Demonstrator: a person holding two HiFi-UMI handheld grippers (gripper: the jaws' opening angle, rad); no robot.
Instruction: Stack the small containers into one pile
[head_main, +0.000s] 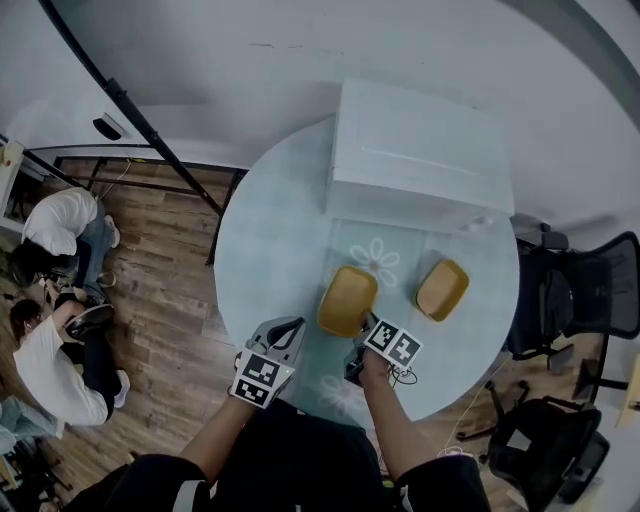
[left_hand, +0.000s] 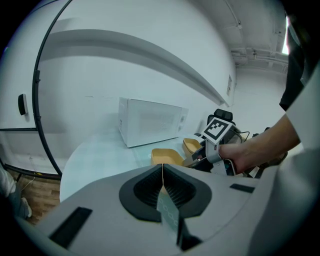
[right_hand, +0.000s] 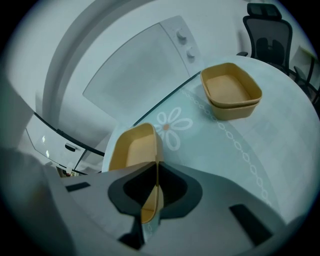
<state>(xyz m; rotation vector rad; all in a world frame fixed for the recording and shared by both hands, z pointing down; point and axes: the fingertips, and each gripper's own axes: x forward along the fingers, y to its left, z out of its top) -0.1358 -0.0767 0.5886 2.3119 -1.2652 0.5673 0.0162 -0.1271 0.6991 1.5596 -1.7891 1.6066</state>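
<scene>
While your right gripper (right_hand: 158, 164) pinches one tan container (right_hand: 131, 149) by its wall (shallow, rounded corners), your left gripper (left_hand: 162, 169) is closed — empty.

Head view: high overhead, steeply down on the table (head_main: 270, 260). Left gripper view: low, level across it toward the box (left_hand: 150, 127). Right gripper view: close, angled down; all sharing table, box, containers (right_hand: 231, 92).

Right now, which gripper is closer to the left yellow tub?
Right. The right gripper is clamped on the rim of the yellow tub; the left gripper sits apart, to its left.
</scene>
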